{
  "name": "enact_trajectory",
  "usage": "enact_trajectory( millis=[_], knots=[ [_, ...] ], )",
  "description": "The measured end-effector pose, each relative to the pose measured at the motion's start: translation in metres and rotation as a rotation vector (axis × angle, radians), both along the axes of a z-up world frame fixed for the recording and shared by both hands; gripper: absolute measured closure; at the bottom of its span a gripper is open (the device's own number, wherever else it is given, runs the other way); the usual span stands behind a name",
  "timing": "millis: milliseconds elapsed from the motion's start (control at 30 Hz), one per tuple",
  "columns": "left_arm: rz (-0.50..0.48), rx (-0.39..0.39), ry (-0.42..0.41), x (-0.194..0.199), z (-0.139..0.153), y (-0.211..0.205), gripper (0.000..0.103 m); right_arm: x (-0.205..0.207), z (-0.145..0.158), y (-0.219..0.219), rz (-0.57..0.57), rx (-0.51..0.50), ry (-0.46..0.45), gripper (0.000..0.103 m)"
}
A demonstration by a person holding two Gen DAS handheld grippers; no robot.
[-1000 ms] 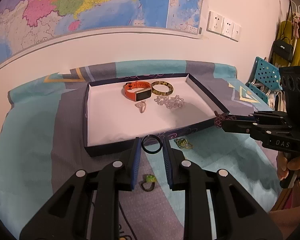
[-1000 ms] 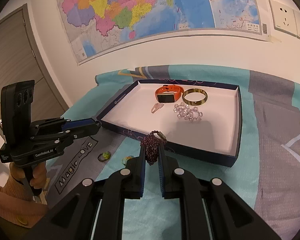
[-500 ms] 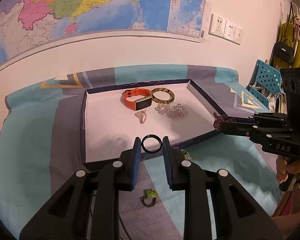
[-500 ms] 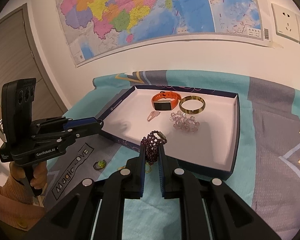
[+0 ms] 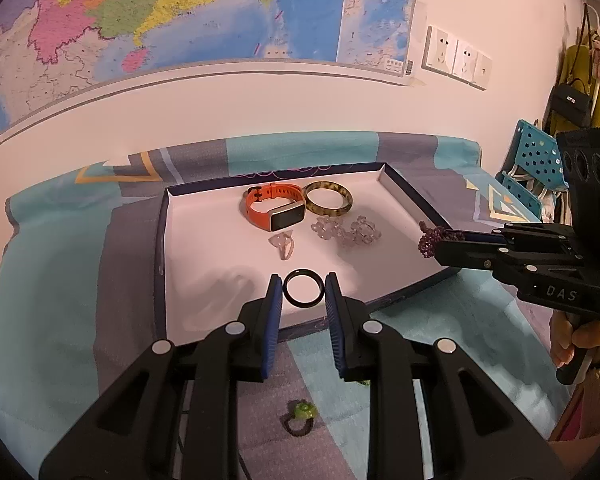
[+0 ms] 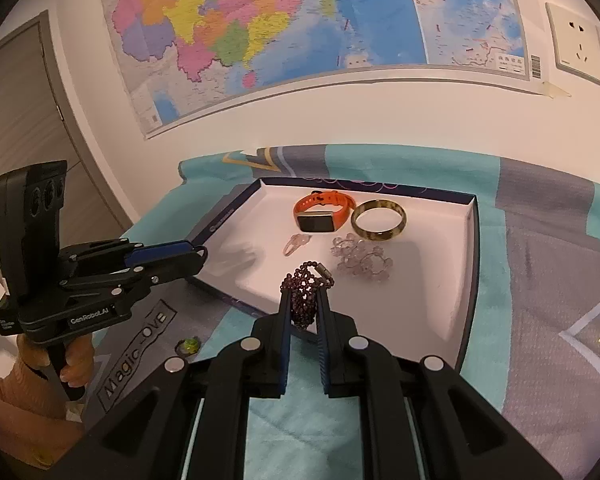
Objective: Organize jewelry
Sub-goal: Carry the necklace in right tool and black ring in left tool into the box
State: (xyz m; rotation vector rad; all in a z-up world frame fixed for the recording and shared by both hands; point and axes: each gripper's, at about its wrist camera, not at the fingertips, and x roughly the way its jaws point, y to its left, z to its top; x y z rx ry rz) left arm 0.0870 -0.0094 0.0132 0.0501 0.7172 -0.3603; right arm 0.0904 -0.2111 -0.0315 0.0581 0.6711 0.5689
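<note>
A shallow white-lined box (image 5: 204,280) (image 6: 444,304) lies on the patterned cloth. In it sit an orange watch (image 5: 274,208) (image 6: 320,212), an amber bangle (image 5: 327,199) (image 6: 379,220), a clear bead bracelet (image 5: 346,232) (image 6: 360,260) and a small clear charm (image 5: 284,242) (image 6: 296,243). My left gripper (image 5: 303,292) is shut on a black ring (image 5: 303,291) over the box's near edge. My right gripper (image 6: 303,304) is shut on a dark purple bead bracelet (image 6: 304,292) (image 5: 430,238), also above the near rim.
A green ring (image 5: 302,414) (image 6: 188,346) lies on the cloth in front of the box. A map covers the wall behind. A blue perforated crate (image 5: 534,164) and hanging bags (image 5: 572,96) stand at the right. A door (image 6: 24,120) is on the left.
Both grippers have moved forward over the box's near rim with their pieces still held. The green ring has dropped lower in both views.
</note>
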Motion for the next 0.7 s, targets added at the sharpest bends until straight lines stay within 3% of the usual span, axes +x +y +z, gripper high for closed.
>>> enact_trajectory(
  millis=[700],
  knots=[
    [0.029, -0.006, 0.055, 0.031, -0.014, -0.004, 0.081, 0.033, -0.002, 0.009, -0.010, -0.044, 0.013, 0.092]
  ],
)
